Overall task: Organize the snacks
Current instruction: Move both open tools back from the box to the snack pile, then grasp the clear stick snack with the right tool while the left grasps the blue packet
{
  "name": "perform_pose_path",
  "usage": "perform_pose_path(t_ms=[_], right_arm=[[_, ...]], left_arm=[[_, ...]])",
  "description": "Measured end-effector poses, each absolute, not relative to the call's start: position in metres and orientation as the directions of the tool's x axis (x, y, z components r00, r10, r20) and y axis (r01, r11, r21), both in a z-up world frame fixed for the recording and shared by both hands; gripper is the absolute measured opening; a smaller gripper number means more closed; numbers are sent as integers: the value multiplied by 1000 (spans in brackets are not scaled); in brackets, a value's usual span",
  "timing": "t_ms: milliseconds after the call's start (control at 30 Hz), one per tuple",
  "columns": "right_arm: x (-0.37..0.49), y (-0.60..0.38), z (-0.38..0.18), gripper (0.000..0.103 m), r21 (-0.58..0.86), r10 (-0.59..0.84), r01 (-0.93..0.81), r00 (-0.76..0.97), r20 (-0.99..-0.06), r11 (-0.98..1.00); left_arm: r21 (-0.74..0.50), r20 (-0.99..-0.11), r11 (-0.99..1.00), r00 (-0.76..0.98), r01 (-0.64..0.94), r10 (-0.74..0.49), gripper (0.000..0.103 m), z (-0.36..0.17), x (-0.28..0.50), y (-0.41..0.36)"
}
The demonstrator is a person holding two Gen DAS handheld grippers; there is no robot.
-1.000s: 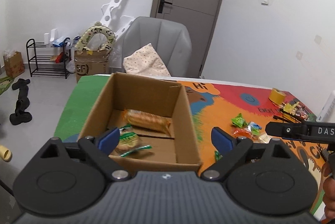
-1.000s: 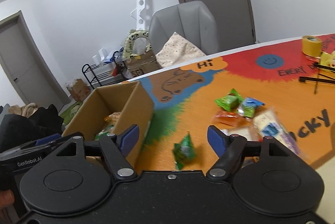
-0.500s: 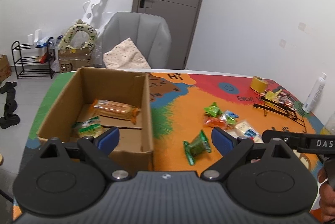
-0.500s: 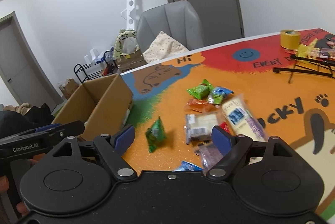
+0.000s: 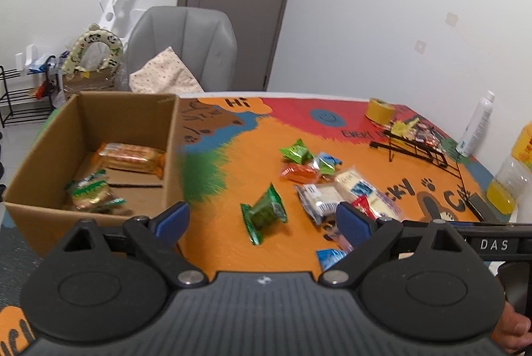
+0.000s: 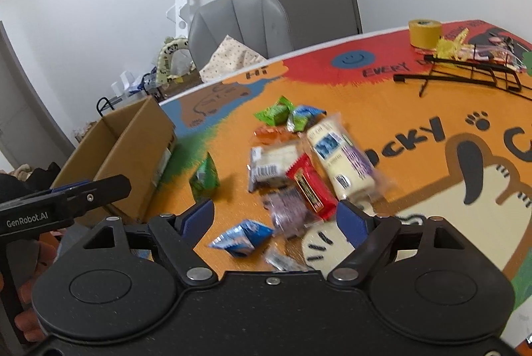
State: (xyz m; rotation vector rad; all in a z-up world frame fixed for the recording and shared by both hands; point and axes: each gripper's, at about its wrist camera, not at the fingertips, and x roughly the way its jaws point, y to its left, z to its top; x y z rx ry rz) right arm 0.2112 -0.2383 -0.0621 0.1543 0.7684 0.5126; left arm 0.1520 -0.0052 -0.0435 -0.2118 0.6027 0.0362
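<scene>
You had both sets of jaws spread wide with nothing between them: the left gripper (image 5: 262,218) hung over the near edge of the table (image 5: 232,183), the right gripper (image 6: 276,218) just above the loose pile. The right jaws had just been opening a little further, still empty. The snacks lay scattered on the colourful mat between the cardboard box (image 5: 40,156) and the black wire rack (image 6: 465,73); the box already held an orange packet (image 5: 131,156) and a green-and-white one (image 5: 91,193). Nearest your right jaws sat a small blue packet (image 6: 241,238), a red bar (image 6: 311,186) and a purple wrapper (image 6: 289,213); a green packet (image 5: 264,213) stood apart toward the box. These looked light, crinkly and slick, with crushable contents, so you were best taking each across its puffed middle rather than by a sealed end, with a gentle squeeze
</scene>
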Motion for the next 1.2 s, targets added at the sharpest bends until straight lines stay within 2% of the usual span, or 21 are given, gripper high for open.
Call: perform_pose_path(t_ms=[133,233,467,533,600,733,800,833,1100,1200], right_arm=[[211,-242,-76,84,318,486,-372,583,-651,872],[211,-245,-87,92,327,488,-367,567,-663,871],[206,-247,-104,92,298,465,-367,562,-684,881],[205,-246,-109,84,301,471,-374,551,-689,877],[206,-244,-114,65,297,475,-386,536,-698,873],[206,-238,-119,50,272,468,-406,532,-706,872],[207,-237,-119,36,262,461,-406,537,-707,875],[209,-239,-118,36,265,460,-402,536,-707,876],[207,-249,-117,14,305,486,-397,521,-701,866],[206,-255,-114,14,312,485,-386,524,-700,868]], left_arm=[[-187,-584,979,810,-79,-46,94,-53,155,-12],[-189,-603,979,796,-71,-58,94,-61,158,-16],[-188,-628,981,774,-50,-81,94,-75,163,-23],[-187,-630,981,772,-45,-85,94,-77,164,-25],[-185,-631,982,771,-41,-87,94,-79,166,-27],[-183,-638,983,765,-35,-91,93,-84,170,-31],[-184,-641,982,762,-33,-95,93,-85,171,-32],[-184,-642,982,760,-31,-96,93,-86,173,-33],[-189,-651,982,749,-6,-121,93,-95,185,-46],[-188,-653,982,745,13,-135,92,-99,191,-55]])
